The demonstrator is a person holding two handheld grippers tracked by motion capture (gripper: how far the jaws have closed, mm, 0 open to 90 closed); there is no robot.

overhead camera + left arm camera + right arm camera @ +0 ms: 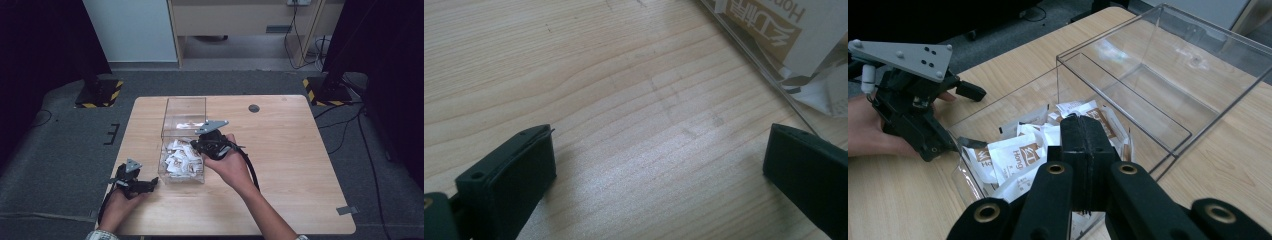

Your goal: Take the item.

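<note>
Sachets (181, 159) of white and brown paper lie heaped in a clear plastic box (183, 131) that stands on our wooden table (290, 160), left of the table's middle. The box is open on top, and its clear lid stands upright at the far edge; only the near half of the box holds sachets, as the right gripper view shows, with the far half bare.

Our right gripper (198, 146) hangs over the right edge of the box, above the heap. In the right gripper view its jaws are pressed together (1087, 136), and we see nothing pinched between them; the sachets (1020, 152) lie just beyond and below the tips.

Our left gripper (150, 184) rests low near the front left corner of the table, just beside the near left corner of the box, its tips pointing toward the box. In the left gripper view its jaws are spread wide (659, 157) over bare wood, with the box wall (758, 59) and a sachet behind it at the upper right.
</note>
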